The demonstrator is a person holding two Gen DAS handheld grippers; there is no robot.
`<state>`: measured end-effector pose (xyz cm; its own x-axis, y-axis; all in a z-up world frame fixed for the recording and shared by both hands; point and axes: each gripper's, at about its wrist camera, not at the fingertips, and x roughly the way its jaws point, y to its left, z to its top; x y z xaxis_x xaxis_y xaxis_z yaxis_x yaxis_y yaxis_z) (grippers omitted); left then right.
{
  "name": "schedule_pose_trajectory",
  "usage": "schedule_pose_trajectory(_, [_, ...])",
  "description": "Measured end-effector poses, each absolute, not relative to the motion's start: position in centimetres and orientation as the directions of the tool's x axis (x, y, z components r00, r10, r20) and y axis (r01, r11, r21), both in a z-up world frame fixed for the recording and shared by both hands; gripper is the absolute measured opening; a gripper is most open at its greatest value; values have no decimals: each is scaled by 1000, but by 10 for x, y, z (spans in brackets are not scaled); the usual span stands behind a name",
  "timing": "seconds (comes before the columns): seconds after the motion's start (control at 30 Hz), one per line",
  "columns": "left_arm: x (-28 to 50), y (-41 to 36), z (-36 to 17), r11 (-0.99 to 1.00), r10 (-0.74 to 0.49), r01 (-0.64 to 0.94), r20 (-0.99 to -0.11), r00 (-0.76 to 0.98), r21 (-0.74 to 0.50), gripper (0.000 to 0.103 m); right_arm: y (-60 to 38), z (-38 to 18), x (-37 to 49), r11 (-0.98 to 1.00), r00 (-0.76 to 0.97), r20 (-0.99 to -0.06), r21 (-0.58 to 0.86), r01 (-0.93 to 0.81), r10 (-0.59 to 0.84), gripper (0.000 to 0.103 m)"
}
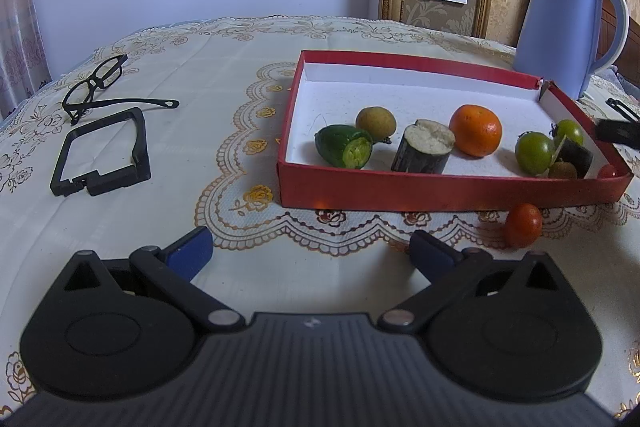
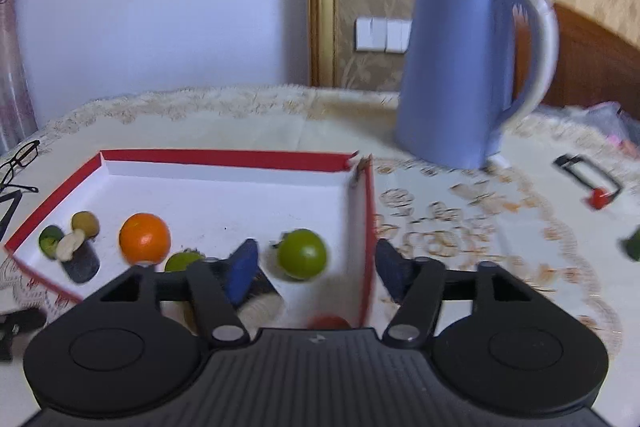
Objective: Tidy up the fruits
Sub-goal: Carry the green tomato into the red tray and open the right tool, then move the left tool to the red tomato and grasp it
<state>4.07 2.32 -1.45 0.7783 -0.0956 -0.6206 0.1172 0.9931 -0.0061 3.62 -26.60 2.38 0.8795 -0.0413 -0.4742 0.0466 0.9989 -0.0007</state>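
Right gripper [image 2: 314, 269] hangs open, empty, astride the shallow red cardboard box's [image 2: 224, 158] wall. Round green fruit [image 2: 302, 254] sits just ahead between its fingers. Left gripper [image 1: 312, 249] gapes wide, empty.

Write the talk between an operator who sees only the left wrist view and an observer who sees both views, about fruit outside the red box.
Operator: One red fruit lies outside the box. Any more?
Observer: Yes, a small red fruit by a black frame, right of the kettle.
Operator: Are the right tongs open?
Observer: Open, astride the box's right wall; a green fruit lies between them, not gripped.
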Motion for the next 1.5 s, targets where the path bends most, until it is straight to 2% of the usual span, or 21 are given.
schedule_pose_trajectory(0.17, [41,23,-15,993,-94,118,-621,778,-4,103,-277,21,-13,999,890,-454,-36,40,-52,70])
schedule_pose_trajectory(0.4, [40,24,-14,993,-98,119,-619,779,-6,103,-296,-2,-34,996,854,-514,-69,48,-77,70])
schedule_pose_trajectory(0.53, [35,23,-13,990,-120,140,-608,785,-16,103,-312,-14,-28,997,838,-541,-4,83,-72,71])
schedule_pose_trajectory(0.67, [24,17,-6,987,-132,161,-582,803,-2,103,-325,-16,-30,993,838,-545,76,91,-36,82])
schedule_pose_trajectory(0.83, [4,-1,10,974,-192,227,-544,817,-2,103,-318,-17,-26,995,824,-563,24,95,-65,83])
schedule_pose_trajectory(0.9, [-1,-11,16,967,-224,253,-529,818,-19,103,-315,-17,-25,993,818,-567,-2,114,-95,94])
schedule_pose_trajectory(1.0, [0,-24,19,956,-274,289,-536,799,-58,103,-321,-18,-24,991,815,-573,29,127,-87,95])
schedule_pose_trajectory(1.17, [0,-44,17,948,-289,315,-527,799,-42,103,-320,-19,-23,991,810,-578,18,133,-98,98])
schedule_pose_trajectory(1.4, [12,-62,5,944,-283,330,-563,776,-20,89,-321,-19,-23,991,810,-578,17,133,-99,98])
schedule_pose_trajectory(1.5, [19,-67,-1,952,-251,307,-574,779,1,78,-320,-19,-23,991,810,-578,17,133,-99,98])
